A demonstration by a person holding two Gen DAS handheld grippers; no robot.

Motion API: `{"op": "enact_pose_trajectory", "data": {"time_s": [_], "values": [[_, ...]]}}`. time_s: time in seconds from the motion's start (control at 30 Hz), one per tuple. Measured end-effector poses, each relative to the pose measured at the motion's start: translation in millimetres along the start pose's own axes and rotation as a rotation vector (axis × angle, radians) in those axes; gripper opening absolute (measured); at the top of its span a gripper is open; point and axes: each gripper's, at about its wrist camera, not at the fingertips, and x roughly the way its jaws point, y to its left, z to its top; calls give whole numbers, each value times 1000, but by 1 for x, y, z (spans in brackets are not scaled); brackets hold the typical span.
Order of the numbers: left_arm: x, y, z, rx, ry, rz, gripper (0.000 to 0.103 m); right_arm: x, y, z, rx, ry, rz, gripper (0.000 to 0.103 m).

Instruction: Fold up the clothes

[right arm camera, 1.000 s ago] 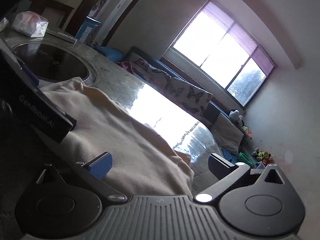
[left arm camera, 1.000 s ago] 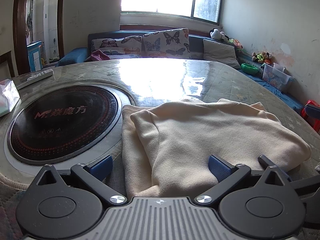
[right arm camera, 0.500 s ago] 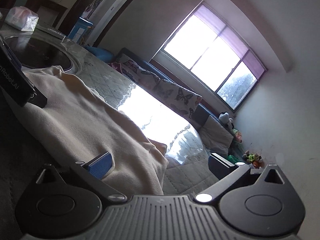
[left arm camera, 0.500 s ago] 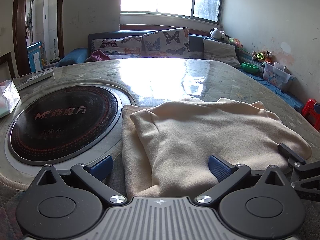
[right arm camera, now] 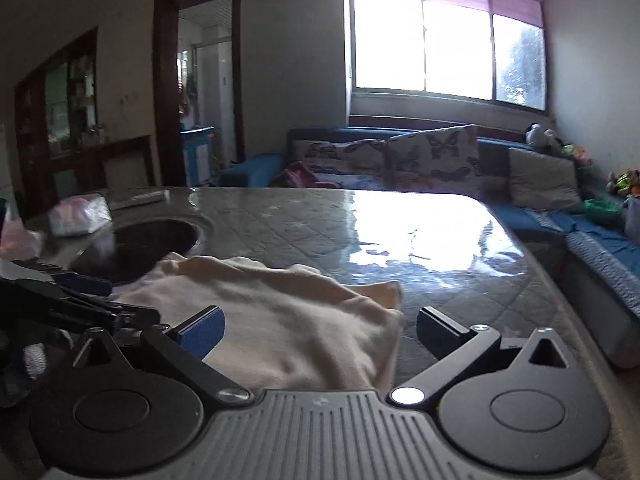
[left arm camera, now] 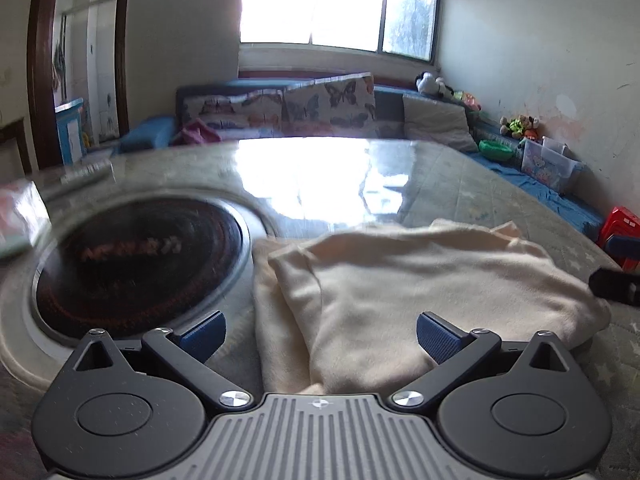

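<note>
I see both jaws spread wide, gripping nothing: my left gripper (left arm camera: 320,330) and right gripper (right arm camera: 320,330) face the folded cream fleece garment (left arm camera: 420,288) at twelve o'clock on the glass-topped table (right arm camera: 420,240)

The left tongs (left arm camera: 318,334) gape wide over the folded cream garment (left arm camera: 420,280) beside the round cooktop (left arm camera: 132,264).

One folded cream garment (left arm camera: 420,292) lies ahead of the fingers, one round black hob (left arm camera: 140,264) to their left, two butterfly cushions (left arm camera: 328,104) beyond.
</note>
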Motion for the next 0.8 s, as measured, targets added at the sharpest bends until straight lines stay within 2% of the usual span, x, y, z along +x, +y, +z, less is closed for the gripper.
{"op": "enact_pose_trajectory", "data": {"time_s": [0.07,0.23,0.3,0.4,0.43,0.5,0.57,0.8], "values": [[-14,-3,3,23,-38,-25,102,-2,5,3,-18,2,57,103],[-31,-10,1,58,-87,-102,76,-1,17,9,-57,32,128,93],[-30,-9,-2,46,-77,-145,55,4,18,9,-52,51,141,91],[-27,-9,-6,49,-66,-192,33,13,17,7,-29,89,159,79],[-27,-9,-7,56,-65,-204,32,18,16,5,-13,110,167,73],[-23,-9,-9,71,-45,-215,30,23,14,0,-6,144,157,67],[-16,-7,-12,77,2,-203,28,30,13,-5,-2,177,138,60],[-15,9,-11,1,26,-247,29,30,11,-6,-18,205,132,57]]}}
